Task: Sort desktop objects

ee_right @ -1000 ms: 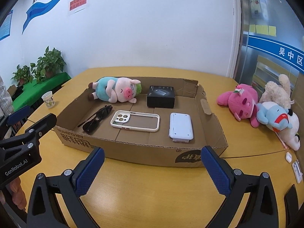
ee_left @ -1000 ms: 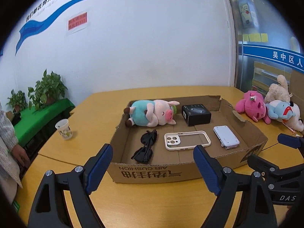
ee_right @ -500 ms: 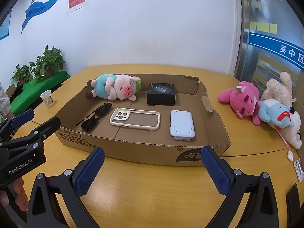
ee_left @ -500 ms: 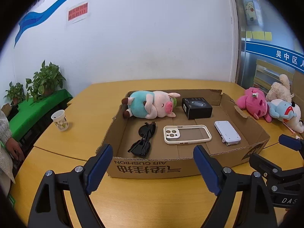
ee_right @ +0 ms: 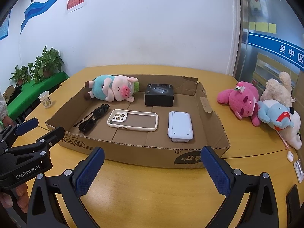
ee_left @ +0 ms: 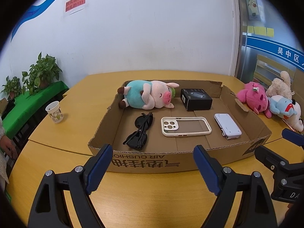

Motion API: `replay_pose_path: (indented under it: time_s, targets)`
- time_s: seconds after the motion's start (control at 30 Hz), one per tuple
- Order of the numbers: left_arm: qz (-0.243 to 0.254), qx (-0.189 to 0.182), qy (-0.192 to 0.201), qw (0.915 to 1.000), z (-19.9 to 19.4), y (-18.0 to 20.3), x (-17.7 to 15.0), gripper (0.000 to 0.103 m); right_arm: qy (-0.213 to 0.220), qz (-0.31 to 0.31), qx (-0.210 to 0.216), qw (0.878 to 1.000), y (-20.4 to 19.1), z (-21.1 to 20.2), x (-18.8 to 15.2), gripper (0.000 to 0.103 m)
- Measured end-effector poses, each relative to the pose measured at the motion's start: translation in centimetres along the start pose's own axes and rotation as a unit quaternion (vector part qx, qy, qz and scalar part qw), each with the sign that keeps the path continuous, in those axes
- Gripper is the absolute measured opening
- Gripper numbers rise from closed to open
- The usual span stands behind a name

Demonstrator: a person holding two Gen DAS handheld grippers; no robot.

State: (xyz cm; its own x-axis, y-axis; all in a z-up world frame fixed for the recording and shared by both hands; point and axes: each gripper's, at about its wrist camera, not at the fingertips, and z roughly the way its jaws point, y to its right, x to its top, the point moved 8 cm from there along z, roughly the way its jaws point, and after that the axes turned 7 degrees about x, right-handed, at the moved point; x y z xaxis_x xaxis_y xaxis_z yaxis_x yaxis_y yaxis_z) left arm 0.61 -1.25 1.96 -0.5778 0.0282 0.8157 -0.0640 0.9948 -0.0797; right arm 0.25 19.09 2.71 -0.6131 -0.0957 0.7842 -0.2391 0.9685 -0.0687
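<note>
1. The left gripper [ee_left: 152, 163] has its two blue pads wide apart. Nothing is between them. It hangs just near the box's near wall.
2. The right gripper [ee_right: 152, 166] is wide apart too, with nothing in it. Only its far tip shows at the right edge of the left view, so most of it is cut off there.
3. The cardboard box [ee_left: 171, 163] is low and open on top. It sits on the yellow table [ee_right: 152, 190]. The words on its near wall are upside down and hard to read.
4. Inside, at the far side, lie a pig plush [ee_left: 148, 96] on the left and a black box [ee_left: 195, 98] just to its right.
5. Nearer in the box lie sunglasses [ee_left: 139, 131] on the left, a phone case [ee_left: 185, 126] in the middle, and a white gadget [ee_left: 228, 126] on the right. They do not touch.
6. To the right of the box, on the table, are a pink plush [ee_right: 240, 99], a tan plush [ee_right: 277, 89] and a blue and white plush [ee_right: 279, 117], all bunched together. The tan one is partly hidden.
7. A paper cup [ee_left: 54, 112] stands on the table to the left, well apart from the box.
8. A person's hand [ee_left: 8, 148] shows at the far left edge, mostly cut off.
</note>
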Motion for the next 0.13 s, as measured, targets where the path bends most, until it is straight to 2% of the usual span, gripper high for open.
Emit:
replay_pose_path:
  time_s: [0.13]
  targets:
    - [0.006,0.011,0.011,0.9999,-0.28,-0.16,0.12,0.087,0.001,-0.001,-0.001,1.000,0.00,0.01,0.08,0.103]
